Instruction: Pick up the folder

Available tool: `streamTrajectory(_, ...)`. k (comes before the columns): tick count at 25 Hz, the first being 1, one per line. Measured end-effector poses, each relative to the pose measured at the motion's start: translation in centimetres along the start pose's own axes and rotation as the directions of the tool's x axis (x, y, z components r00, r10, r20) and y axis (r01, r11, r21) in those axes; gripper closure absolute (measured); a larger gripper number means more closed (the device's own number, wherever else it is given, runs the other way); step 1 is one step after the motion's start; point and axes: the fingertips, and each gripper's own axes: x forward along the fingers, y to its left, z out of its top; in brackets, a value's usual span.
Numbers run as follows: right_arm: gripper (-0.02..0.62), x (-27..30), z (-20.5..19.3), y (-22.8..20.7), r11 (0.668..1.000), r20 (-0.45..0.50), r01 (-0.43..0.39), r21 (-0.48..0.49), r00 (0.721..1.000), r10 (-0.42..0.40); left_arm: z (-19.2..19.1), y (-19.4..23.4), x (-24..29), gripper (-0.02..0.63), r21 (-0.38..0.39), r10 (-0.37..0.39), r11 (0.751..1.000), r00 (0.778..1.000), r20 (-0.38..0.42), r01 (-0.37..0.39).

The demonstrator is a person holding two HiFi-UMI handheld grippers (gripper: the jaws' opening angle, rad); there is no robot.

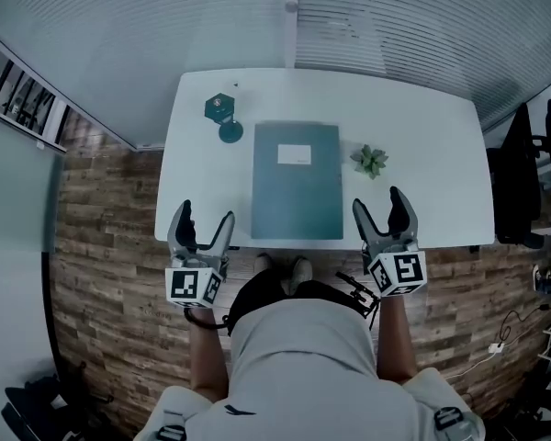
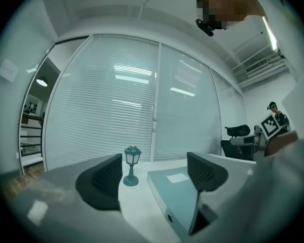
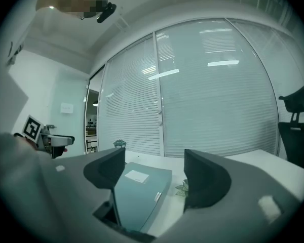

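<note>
A teal folder [image 1: 297, 180] with a white label lies flat on the white table [image 1: 422, 145], its near end at the table's front edge. My left gripper [image 1: 205, 217] hovers at the front edge, left of the folder, jaws open and empty. To the folder's right, my right gripper [image 1: 383, 203] also stands open with nothing in it. In the left gripper view the folder [image 2: 175, 196] lies ahead and to the right between the open jaws of the left gripper [image 2: 152, 178]. In the right gripper view the folder [image 3: 142, 189] lies ahead and to the left of the right gripper [image 3: 154, 173].
A small teal lantern ornament [image 1: 222, 116] stands at the table's back left, also seen as the lantern [image 2: 131, 165]. A little green plant [image 1: 369, 161] sits right of the folder. Black office chairs [image 1: 528, 168] stand at the right. Blinds cover the glass wall behind.
</note>
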Motion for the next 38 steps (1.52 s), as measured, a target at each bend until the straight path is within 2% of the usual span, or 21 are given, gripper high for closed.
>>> streamTrajectory(3,0.155,0.6,-0.7,-0.2,0.999,-0.031,0.01,0.046,0.999,-0.008,-0.4,0.4,0.6,0.161,-0.008,-0.039,0.999,0.999,-0.034,0.039)
streamTrajectory(6,0.15,0.9,-0.8,0.1,0.999,-0.045,0.021,0.028,0.999,-0.019,-0.5,1.2,0.9,0.158,-0.025,-0.052,0.998,0.998,-0.044,0.051)
streamTrajectory(10,0.15,1.5,-1.0,0.6,1.0,-0.056,0.022,0.018,0.998,-0.021,-1.3,1.8,1.7,0.158,-0.088,-0.101,0.992,0.993,-0.064,0.095)
streamTrajectory(12,0.152,1.9,-1.4,0.9,1.0,-0.071,0.016,0.008,0.997,-0.015,-2.7,1.6,2.7,0.158,-0.143,-0.149,0.98,0.985,-0.09,0.136)
streamTrajectory(14,0.152,2.3,-2.0,1.0,1.0,-0.089,0.011,0.006,0.996,-0.011,-4.6,1.3,4.2,0.16,-0.251,-0.208,0.952,0.973,-0.103,0.177)
streamTrajectory(16,0.152,2.6,-2.5,1.3,1.0,-0.105,0.008,0.012,0.994,-0.007,-6.9,1.1,6.1,0.16,-0.407,-0.267,0.892,0.956,-0.12,0.198)
streamTrajectory(17,0.152,2.8,-2.8,1.4,1.0,-0.112,0.006,0.015,0.994,-0.004,-8.3,1.0,7.1,0.16,-0.498,-0.298,0.845,0.946,-0.13,0.198)
streamTrajectory(20,0.152,3.2,-3.5,1.9,1.0,-0.13,-0.003,0.02,0.991,0.005,-12.6,0.6,9.9,0.16,-0.746,-0.384,0.651,0.908,-0.164,0.141)
streamTrajectory(21,0.152,3.4,-3.8,2.0,1.0,-0.134,-0.004,0.023,0.991,0.007,-13.8,0.3,10.7,0.167,-0.788,-0.4,0.607,0.896,-0.19,0.105)
streamTrajectory(22,0.152,3.5,-4.0,2.1,1.0,-0.138,-0.005,0.027,0.99,0.009,-14.8,0.1,11.2,0.181,-0.803,-0.411,0.592,0.883,-0.227,0.07)
streamTrajectory(23,0.152,3.6,-4.2,2.2,1.0,-0.142,-0.004,0.03,0.99,0.008,-15.6,-0.2,11.6,0.194,-0.796,-0.422,0.603,0.866,-0.267,0.048)
streamTrajectory(24,0.152,3.7,-4.4,2.3,0.999,-0.146,-0.003,0.033,0.989,0.008,-16.3,-0.7,11.9,0.195,-0.775,-0.439,0.63,0.844,-0.307,0.046)
streamTrajectory(25,0.152,3.8,-4.6,2.3,0.999,-0.15,-0.002,0.035,0.989,0.007,-16.9,-1.4,12.2,0.195,-0.747,-0.463,0.662,0.816,-0.347,0.058)
streamTrajectory(28,0.152,4.1,-5.2,2.4,0.999,-0.164,0.0,0.045,0.987,0.008,-18.7,-3.7,12.4,0.198,-0.652,-0.517,0.752,0.706,-0.484,0.103)
streamTrajectory(29,0.152,4.1,-5.3,2.4,0.999,-0.167,0.001,0.049,0.986,0.007,-19.0,-4.3,12.5,0.201,-0.617,-0.515,0.779,0.676,-0.527,0.112)
streamTrajectory(30,0.152,4.2,-5.5,2.4,0.998,-0.169,0.003,0.055,0.986,0.006,-19.2,-4.6,12.5,0.204,-0.591,-0.509,0.798,0.656,-0.557,0.118)
streamTrajectory(32,0.152,4.3,-5.7,2.3,0.998,-0.171,0.01,0.069,0.985,0.002,-19.3,-4.9,12.4,0.201,-0.576,-0.506,0.809,0.641,-0.578,0.12)
streamTrajectory(38,0.152,4.9,-6.7,2.8,0.997,-0.204,-0.001,0.071,0.979,0.015,-19.2,-4.8,12.4,0.204,-0.575,-0.504,0.809,0.646,-0.574,0.121)
